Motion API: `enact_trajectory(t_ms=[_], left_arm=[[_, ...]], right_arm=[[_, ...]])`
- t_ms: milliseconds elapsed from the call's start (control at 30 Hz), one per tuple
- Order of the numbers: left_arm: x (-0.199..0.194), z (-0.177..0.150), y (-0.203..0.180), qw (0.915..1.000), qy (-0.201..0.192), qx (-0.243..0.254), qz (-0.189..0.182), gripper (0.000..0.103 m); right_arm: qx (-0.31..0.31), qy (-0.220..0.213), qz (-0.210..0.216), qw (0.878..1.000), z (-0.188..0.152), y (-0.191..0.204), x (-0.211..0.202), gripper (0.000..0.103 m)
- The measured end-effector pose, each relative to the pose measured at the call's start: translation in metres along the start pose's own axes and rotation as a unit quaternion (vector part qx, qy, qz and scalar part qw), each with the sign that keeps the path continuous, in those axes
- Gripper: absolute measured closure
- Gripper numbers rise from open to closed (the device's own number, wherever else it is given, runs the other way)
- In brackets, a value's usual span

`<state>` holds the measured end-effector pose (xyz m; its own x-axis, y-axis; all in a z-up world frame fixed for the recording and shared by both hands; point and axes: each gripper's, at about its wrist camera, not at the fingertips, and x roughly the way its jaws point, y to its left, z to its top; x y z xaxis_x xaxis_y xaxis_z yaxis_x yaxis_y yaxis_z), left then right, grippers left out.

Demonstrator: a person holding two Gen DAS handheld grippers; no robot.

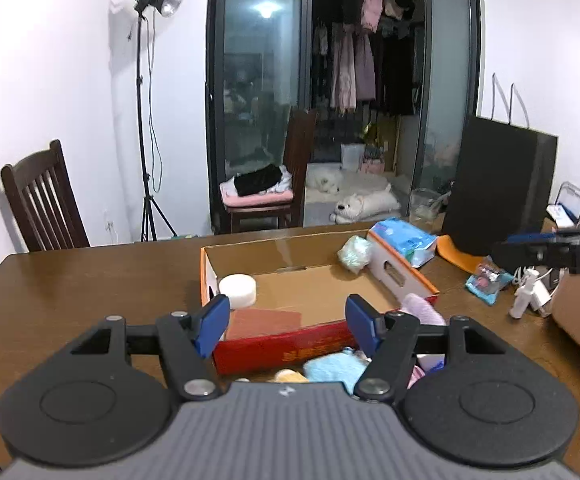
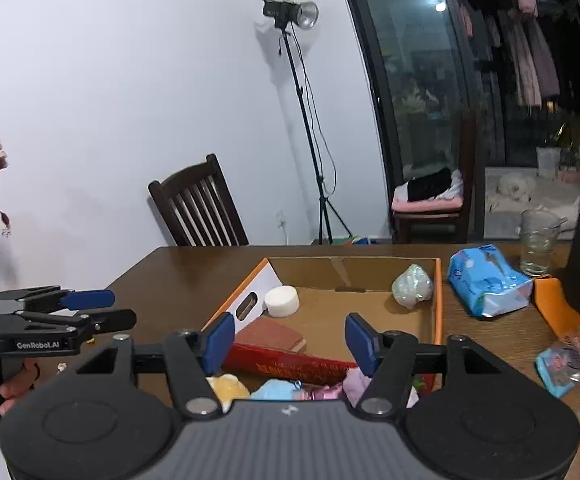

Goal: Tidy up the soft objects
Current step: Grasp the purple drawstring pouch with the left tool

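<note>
While both grippers hang above the near edge of the cardboard box (image 1: 406,276), neither one grasps anything. The left gripper (image 1: 287,326) has its blue pads spread apart with only air between them, and the right gripper (image 2: 290,340) shows the same released stance, its fingers (image 2: 219,342) parted over the box's red front wall.

The box sits on a brown wooden table (image 1: 89,280) and serves as the landmark for everything else. Inside it, against the left wall, stands a white foam cylinder (image 1: 238,290). Just in front of that cylinder, in the near left corner of the box, lies a reddish-brown sponge block (image 2: 271,336). In the far right corner of the box rests a pale green crumpled ball (image 2: 412,286), leaning on the right wall.

Outside the box, just before its front wall, a small heap of soft things lies on the table: a yellow plush piece (image 2: 227,388), a light blue plush piece (image 1: 336,368) and a pink fluffy piece (image 1: 424,308) near the right front corner. They are partly hidden by the gripper bodies, so their shapes cannot be told.

Right of the box lies a blue tissue pack (image 2: 486,282), close to its right wall. Beyond that pack stands a clear glass (image 2: 538,242). Further right of the box, an orange item (image 2: 558,308) and a small blue packet (image 1: 488,284) lie on the table.

Behind the box, past the table's far edge, stands a dark wooden chair (image 2: 199,204) and a lamp on a tripod (image 1: 145,120).
</note>
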<state>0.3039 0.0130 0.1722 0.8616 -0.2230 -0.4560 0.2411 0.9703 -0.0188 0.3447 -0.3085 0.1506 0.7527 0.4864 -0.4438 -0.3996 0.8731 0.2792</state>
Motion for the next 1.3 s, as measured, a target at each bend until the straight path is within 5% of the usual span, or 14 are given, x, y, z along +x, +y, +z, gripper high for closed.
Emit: enact_trajectory(t_ms=[233, 400, 533, 767, 1100, 1300], left_arm=[[-0.056, -0.089, -0.024, 0.9968, -0.040, -0.048, -0.050, 0.029], [-0.075, -0.159, -0.040, 0.9952, -0.012, -0.090, -0.038, 0.029], [-0.073, -0.175, -0.056, 0.9954, 0.023, -0.074, -0.056, 0.029], [-0.045, -0.168, -0.070, 0.9955, 0.031, -0.061, -0.066, 0.029], [0.038, -0.178, -0.074, 0.9847, 0.091, -0.114, -0.095, 0.031], [0.063, -0.176, -0.064, 0.9798, 0.106, -0.128, -0.112, 0.046]], right_arm=[[0.006, -0.039, -0.018, 0.999, -0.100, 0.010, -0.040, 0.041], [0.021, -0.025, -0.042, 0.999, -0.185, 0.019, -0.059, 0.041], [0.051, 0.004, -0.018, 0.999, -0.227, 0.014, -0.058, 0.041], [0.052, 0.000, -0.039, 0.998, -0.230, 0.013, -0.047, 0.041], [0.113, -0.013, -0.051, 0.992, -0.202, -0.029, 0.011, 0.038], [0.114, 0.004, -0.039, 0.993, -0.186, -0.034, 0.048, 0.038]])
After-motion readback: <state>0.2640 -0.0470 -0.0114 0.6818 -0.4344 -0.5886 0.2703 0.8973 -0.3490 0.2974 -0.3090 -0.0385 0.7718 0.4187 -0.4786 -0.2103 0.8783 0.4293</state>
